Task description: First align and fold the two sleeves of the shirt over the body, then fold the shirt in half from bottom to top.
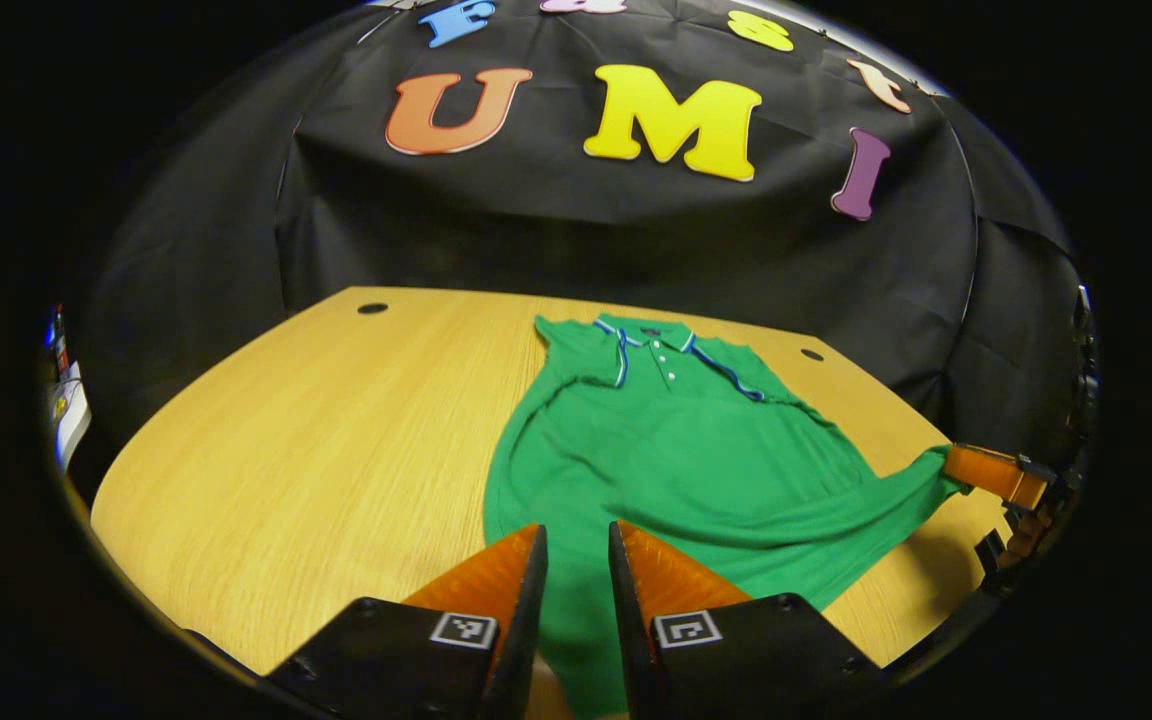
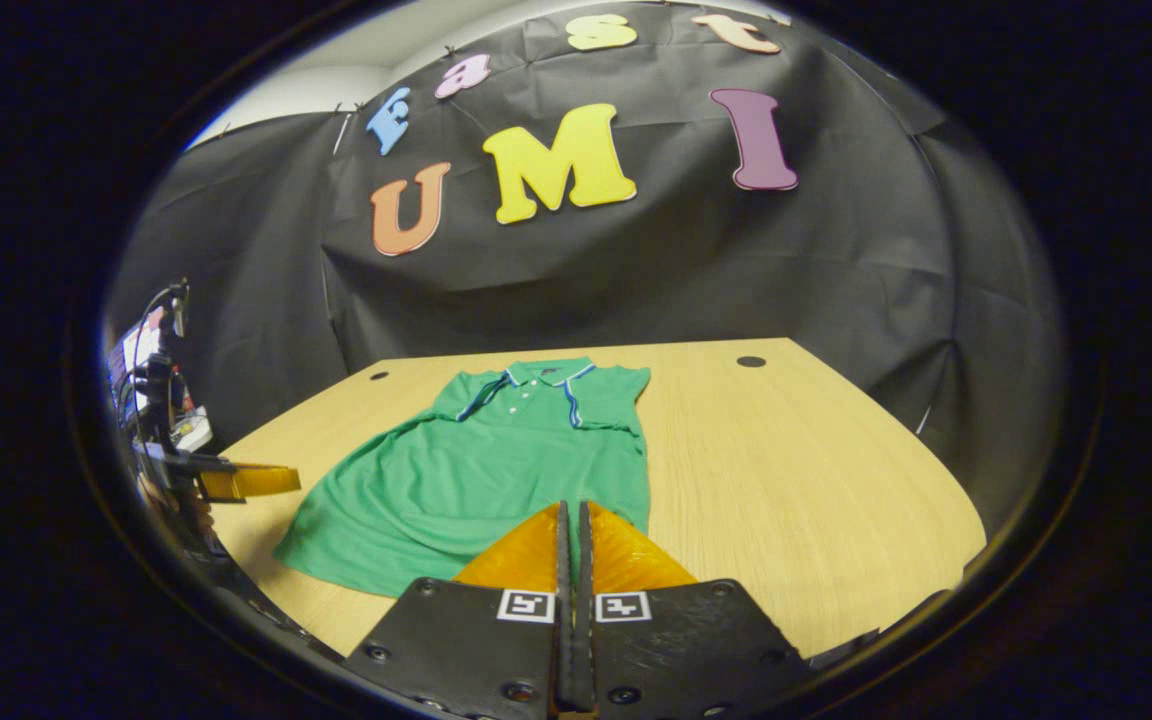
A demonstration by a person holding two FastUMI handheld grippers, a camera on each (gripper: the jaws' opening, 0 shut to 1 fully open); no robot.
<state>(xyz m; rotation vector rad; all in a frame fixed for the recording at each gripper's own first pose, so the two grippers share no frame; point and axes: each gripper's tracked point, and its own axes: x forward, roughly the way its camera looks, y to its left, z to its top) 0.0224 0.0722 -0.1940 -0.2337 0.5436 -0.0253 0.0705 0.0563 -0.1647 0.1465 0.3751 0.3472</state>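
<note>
Right gripper view: right gripper (image 2: 571,535) pinches green shirt (image 2: 496,470) hem

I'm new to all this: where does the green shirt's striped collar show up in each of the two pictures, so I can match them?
Left gripper view: the collar sits just right of centre, at the far end of the green polo shirt.
Right gripper view: the collar sits just left of centre, again at the shirt's far end.
Shared landmark: the wooden table under the shirt, in front of the black cloth wall.

Dim booth, even overhead light, soft shadows, strong fisheye bending at the edges, sharp centre focus.
</note>
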